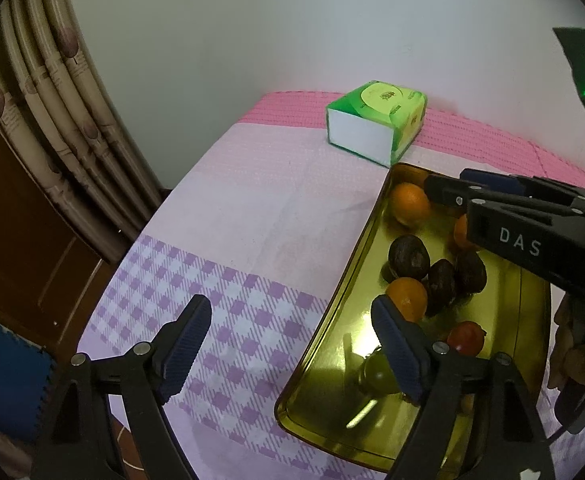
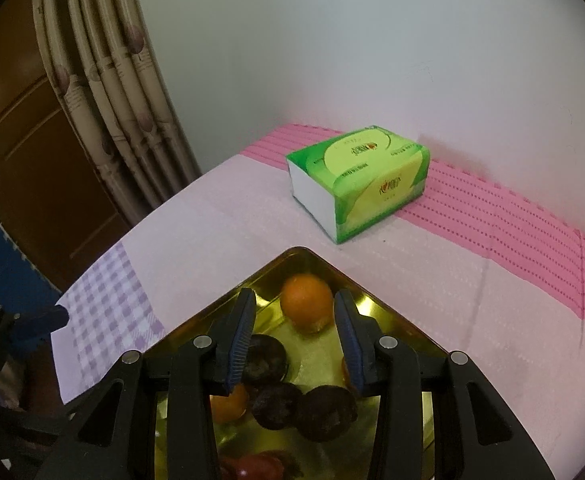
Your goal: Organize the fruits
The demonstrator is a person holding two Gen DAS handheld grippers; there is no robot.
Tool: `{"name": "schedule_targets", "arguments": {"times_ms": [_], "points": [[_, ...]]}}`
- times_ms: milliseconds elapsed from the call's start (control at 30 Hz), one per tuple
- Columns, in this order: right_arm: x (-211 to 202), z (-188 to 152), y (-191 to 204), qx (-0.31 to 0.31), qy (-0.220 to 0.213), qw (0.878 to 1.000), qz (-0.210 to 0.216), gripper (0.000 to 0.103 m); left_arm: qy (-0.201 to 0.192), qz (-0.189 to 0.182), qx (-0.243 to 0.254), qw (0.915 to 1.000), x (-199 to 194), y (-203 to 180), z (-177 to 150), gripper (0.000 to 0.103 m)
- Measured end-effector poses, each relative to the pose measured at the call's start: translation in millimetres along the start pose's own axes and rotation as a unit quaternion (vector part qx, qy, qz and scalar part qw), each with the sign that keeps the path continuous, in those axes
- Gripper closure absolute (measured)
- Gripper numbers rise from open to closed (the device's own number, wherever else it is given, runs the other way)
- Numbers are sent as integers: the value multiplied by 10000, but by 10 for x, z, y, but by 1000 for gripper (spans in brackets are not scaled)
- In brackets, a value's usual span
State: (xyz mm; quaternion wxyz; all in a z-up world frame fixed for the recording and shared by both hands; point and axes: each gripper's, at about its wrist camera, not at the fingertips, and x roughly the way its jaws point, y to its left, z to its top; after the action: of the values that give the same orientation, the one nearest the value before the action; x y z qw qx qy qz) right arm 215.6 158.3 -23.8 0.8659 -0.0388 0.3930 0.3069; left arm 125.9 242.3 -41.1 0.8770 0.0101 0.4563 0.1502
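Note:
A gold metal tray (image 1: 332, 344) lies on the table and holds several fruits: oranges (image 1: 409, 203), dark purple fruits (image 1: 408, 257), a red fruit (image 1: 466, 337) and a green one (image 1: 376, 374). My left gripper (image 1: 292, 344) is open and empty, straddling the tray's left rim. My right gripper (image 2: 294, 322) is open and empty above the tray (image 2: 220, 304), its fingers either side of the far orange (image 2: 306, 302) but above it. Dark fruits (image 2: 324, 412) lie under it. The right gripper shows in the left wrist view (image 1: 448, 196).
A green tissue pack (image 2: 358, 178) lies at the back of the table near the white wall. The cloth (image 1: 252, 208) is pink with a purple check band. Curtain (image 1: 64, 120) and wooden door (image 2: 32, 168) stand at left beyond the table edge.

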Motion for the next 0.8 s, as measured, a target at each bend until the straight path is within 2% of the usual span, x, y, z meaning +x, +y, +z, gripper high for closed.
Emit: {"name": "schedule_targets", "arguments": {"times_ms": [100, 333, 400, 433, 633, 800], "points": [[-147, -39, 58, -79, -229, 9996, -108, 56, -57, -123, 23, 9999, -31, -15, -4, 23], [-689, -233, 159, -245, -998, 9929, -595, 35, -299, -220, 91, 9993, -198, -57, 13, 20], [-855, -306, 155, -187, -1183, 9902, -717, 29, -339, -241, 85, 9991, -250, -65, 25, 11], [-940, -351, 149, -146, -1258, 9890, -760, 26, -371, -239, 74, 9990, -270, -63, 29, 11], [-1406, -582, 146, -58, -1587, 9827, -950, 21, -816, -209, 108, 9964, -532, -96, 46, 8], [-1762, -693, 164, -131, -1793, 9772, -1125, 20, -1209, -420, 17, 9918, -817, -73, 67, 1]]}}
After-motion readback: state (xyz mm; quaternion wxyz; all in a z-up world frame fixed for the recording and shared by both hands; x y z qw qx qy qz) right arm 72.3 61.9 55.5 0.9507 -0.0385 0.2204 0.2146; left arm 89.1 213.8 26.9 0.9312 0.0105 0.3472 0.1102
